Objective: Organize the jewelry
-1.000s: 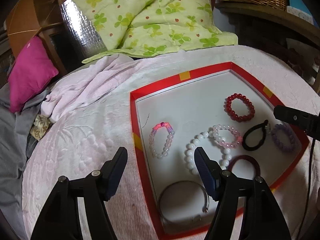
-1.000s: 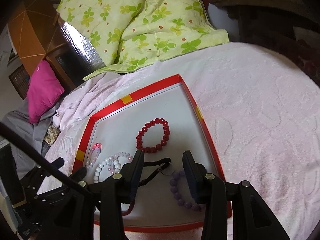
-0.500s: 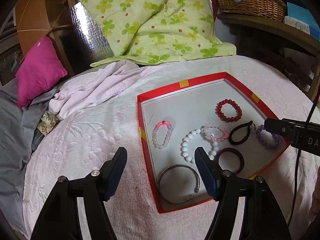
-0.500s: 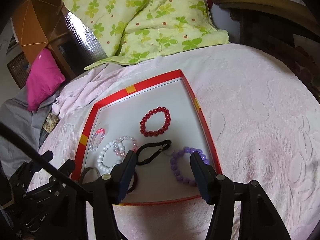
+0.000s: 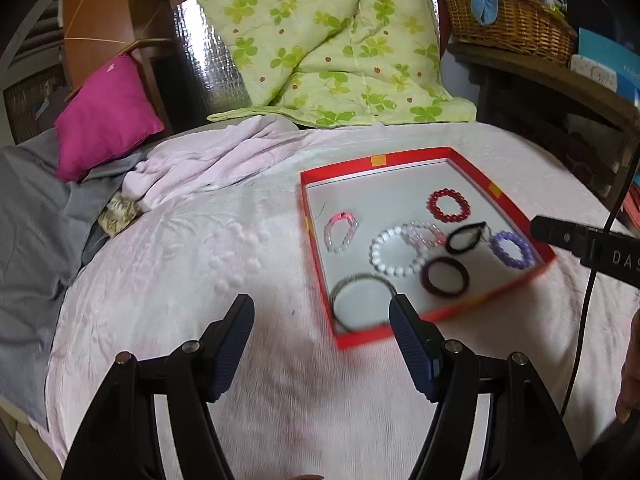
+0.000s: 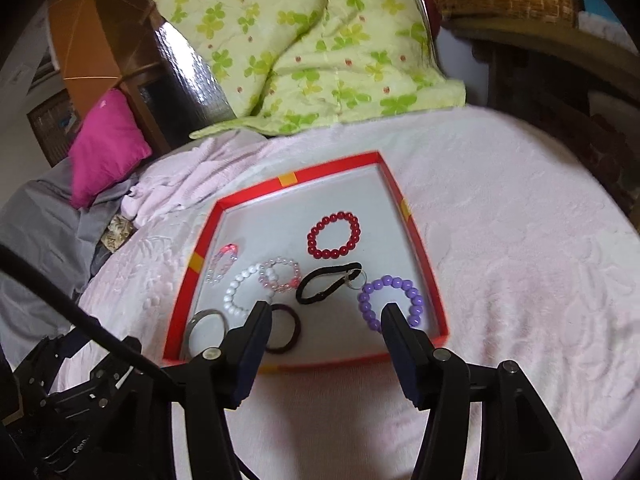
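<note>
Bracelets (image 6: 334, 237) lie in red tray (image 6: 416, 240)

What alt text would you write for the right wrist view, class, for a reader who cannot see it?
A red-rimmed tray lies on a pink bedspread, holding bracelets: red beads, purple beads, white beads, a black hair tie and others. The open right gripper hovers at its near edge, holding nothing.

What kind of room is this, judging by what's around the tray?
Most likely a bedroom: the red tray sits on a pink bedspread, with a green clover quilt and a magenta pillow behind it.
</note>
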{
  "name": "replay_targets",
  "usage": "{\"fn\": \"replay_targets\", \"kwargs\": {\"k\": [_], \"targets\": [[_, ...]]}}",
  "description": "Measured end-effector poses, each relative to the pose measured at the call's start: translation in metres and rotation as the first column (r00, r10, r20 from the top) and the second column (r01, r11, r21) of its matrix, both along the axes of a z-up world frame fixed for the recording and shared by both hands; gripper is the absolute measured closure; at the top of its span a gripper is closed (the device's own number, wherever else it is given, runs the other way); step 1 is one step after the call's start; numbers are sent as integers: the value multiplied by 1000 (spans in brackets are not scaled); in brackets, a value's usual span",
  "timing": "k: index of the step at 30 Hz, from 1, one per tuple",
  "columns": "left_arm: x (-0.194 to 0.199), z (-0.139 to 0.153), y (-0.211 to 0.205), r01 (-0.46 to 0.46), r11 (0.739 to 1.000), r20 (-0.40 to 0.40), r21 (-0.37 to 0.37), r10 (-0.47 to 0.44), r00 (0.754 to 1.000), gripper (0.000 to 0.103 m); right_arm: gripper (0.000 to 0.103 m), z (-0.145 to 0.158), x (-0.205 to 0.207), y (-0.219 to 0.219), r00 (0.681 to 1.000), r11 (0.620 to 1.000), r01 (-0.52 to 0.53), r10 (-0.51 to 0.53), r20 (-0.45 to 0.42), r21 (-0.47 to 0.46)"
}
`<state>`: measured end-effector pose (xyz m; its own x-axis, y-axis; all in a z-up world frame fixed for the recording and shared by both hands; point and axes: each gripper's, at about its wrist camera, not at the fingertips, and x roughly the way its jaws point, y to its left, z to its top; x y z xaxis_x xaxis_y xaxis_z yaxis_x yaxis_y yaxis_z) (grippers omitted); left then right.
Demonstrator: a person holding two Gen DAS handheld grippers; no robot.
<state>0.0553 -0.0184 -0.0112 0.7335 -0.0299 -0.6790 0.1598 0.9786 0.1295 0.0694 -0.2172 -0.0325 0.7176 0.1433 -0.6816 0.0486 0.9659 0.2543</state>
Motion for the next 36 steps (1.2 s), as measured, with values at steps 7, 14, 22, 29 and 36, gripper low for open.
{"fn": "replay_targets", "kwargs": {"k": [7,14,22,29,36], "targets": [[-51,21,19,-27,1000,27,-7,27,999,32,34,24,-62,17,997,996,0,7,79,-88],[-88,46,30,-37,999,59,-34,39,997,32,34,42,-112,43,994,985,-17,36,108,-172],[-117,74,30,-31,998,114,-51,36,993,32,33,64,-140,52,990,980,-13,40,135,-199],[-132,90,30,-34,998,143,-62,43,989,32,33,82,-154,50,986,980,6,28,165,-201],[-143,100,31,-39,997,164,-61,49,985,32,32,90,-159,55,983,977,-3,42,176,-214]]}}
